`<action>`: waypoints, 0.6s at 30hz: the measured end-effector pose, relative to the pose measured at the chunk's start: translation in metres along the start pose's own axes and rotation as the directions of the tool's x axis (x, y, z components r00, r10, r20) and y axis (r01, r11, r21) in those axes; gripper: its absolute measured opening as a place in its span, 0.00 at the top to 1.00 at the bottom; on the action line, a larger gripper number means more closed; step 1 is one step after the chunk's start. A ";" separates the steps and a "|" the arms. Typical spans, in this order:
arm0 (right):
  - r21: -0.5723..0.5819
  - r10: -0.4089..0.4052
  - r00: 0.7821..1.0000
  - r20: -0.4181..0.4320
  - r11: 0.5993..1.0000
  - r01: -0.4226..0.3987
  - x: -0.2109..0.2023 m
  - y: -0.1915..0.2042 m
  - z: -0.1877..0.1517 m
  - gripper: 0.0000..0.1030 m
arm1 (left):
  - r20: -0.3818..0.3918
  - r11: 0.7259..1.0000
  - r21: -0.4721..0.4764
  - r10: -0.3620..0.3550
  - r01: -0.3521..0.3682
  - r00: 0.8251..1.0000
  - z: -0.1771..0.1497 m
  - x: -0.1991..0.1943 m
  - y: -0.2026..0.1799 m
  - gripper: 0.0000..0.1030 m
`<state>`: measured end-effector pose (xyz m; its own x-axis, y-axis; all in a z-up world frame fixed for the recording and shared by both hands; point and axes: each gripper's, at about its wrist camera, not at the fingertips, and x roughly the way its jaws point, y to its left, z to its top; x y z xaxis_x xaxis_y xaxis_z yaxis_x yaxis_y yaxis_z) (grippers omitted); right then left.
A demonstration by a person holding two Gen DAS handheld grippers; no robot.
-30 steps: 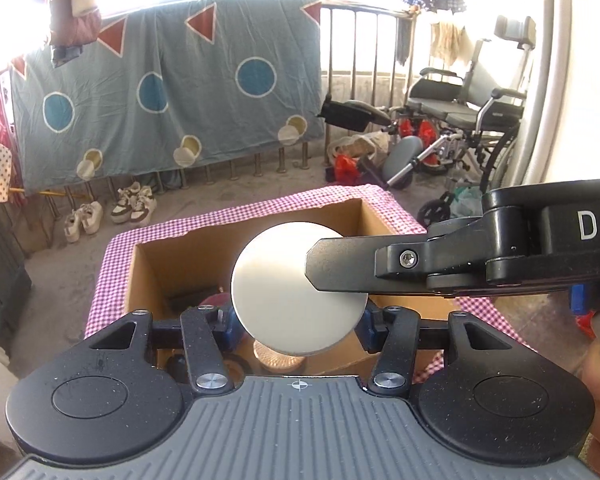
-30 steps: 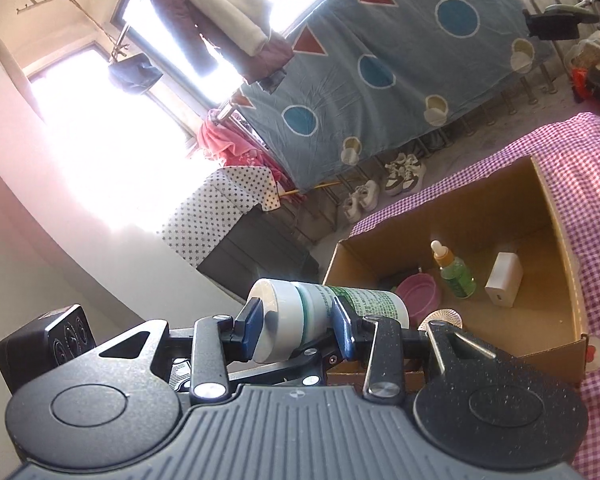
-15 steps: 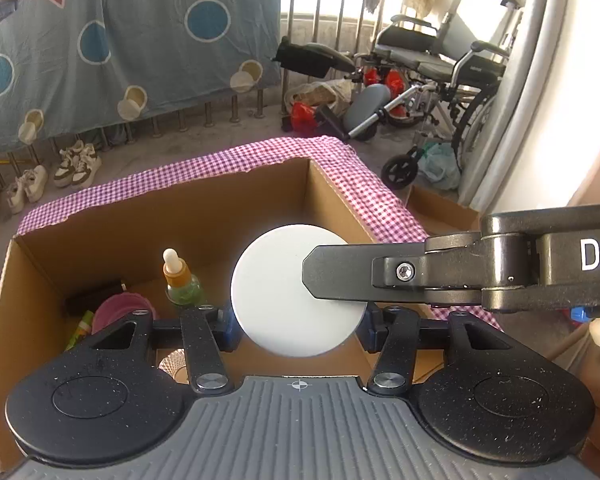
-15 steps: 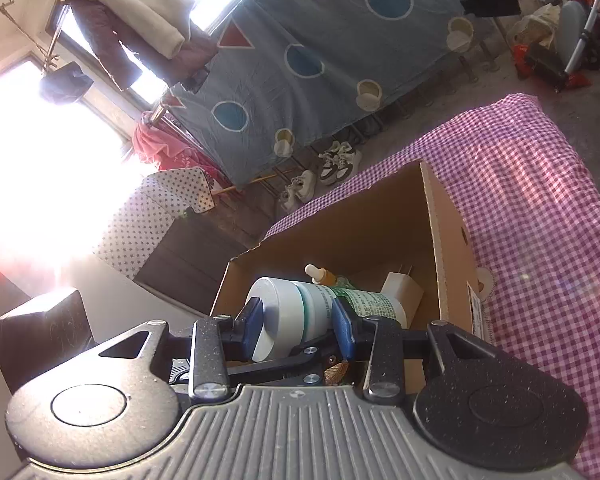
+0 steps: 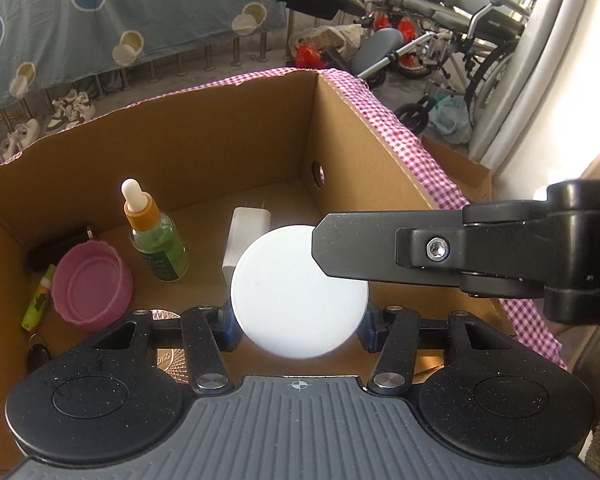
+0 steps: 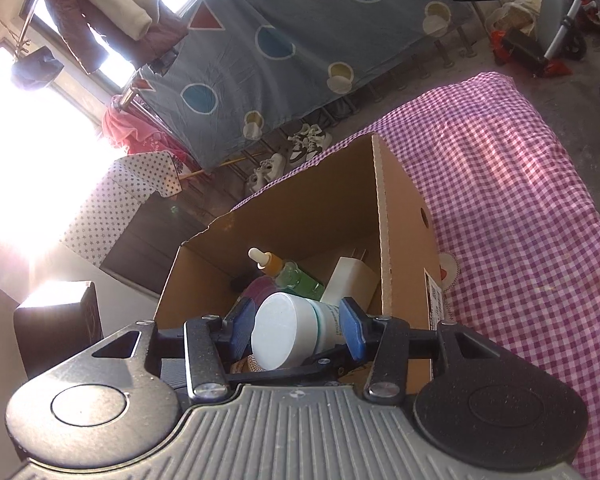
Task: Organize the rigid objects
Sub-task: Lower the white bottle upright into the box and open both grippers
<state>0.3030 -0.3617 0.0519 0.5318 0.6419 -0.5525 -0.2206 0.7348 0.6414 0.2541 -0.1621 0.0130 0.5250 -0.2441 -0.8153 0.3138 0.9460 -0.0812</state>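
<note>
A white bottle (image 5: 292, 304) with a green label hangs over the open cardboard box (image 5: 220, 148), its round white end facing the left wrist camera. My left gripper (image 5: 298, 328) is shut on it, pads on both sides. One of my right gripper's fingers (image 5: 380, 252) reaches in from the right across the bottle. In the right wrist view the bottle (image 6: 284, 332) lies between the blue pads of my right gripper (image 6: 296, 332). Those jaws are opening, and a thin gap shows at the pads. The box (image 6: 316, 220) lies just below.
Inside the box are a green dropper bottle (image 5: 160, 244), a white charger (image 5: 246, 232), a pink bowl (image 5: 92, 280), a green lighter (image 5: 38, 300) and a dark object (image 5: 56, 248). A pink checked cloth (image 6: 500, 200) covers the table. A wheelchair (image 5: 460, 20) stands beyond.
Both grippers sank with the bottle toward the box and tilted downward. The right pads, pressed on the bottle before, now stand slightly off it, and the bottle's cap has turned toward the right camera.
</note>
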 end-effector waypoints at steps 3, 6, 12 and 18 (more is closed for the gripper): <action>-0.006 -0.006 1.000 0.005 1.000 0.006 -0.002 0.002 0.000 0.52 | 0.010 0.999 0.030 0.017 -0.017 1.000 0.004 0.003 -0.008 0.49; 0.004 -0.007 1.000 0.012 1.000 0.007 -0.004 0.002 0.000 0.52 | 0.008 1.000 0.029 0.004 -0.005 1.000 0.007 0.004 -0.009 0.47; 0.019 -0.006 0.998 0.067 1.000 0.005 -0.021 0.006 -0.003 0.51 | 0.052 0.999 0.046 0.027 -0.029 0.998 0.006 -0.006 -0.011 0.30; 0.017 -0.001 0.988 0.156 1.000 -0.001 -0.054 0.020 -0.011 0.50 | 0.144 0.999 0.037 0.009 -0.014 0.990 -0.003 -0.046 -0.008 0.16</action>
<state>0.2610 -0.3790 0.0886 0.6531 0.5988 -0.4636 -0.2077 0.7303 0.6508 0.2251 -0.1583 0.0491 0.6361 -0.2641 -0.7250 0.3357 0.9407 -0.0482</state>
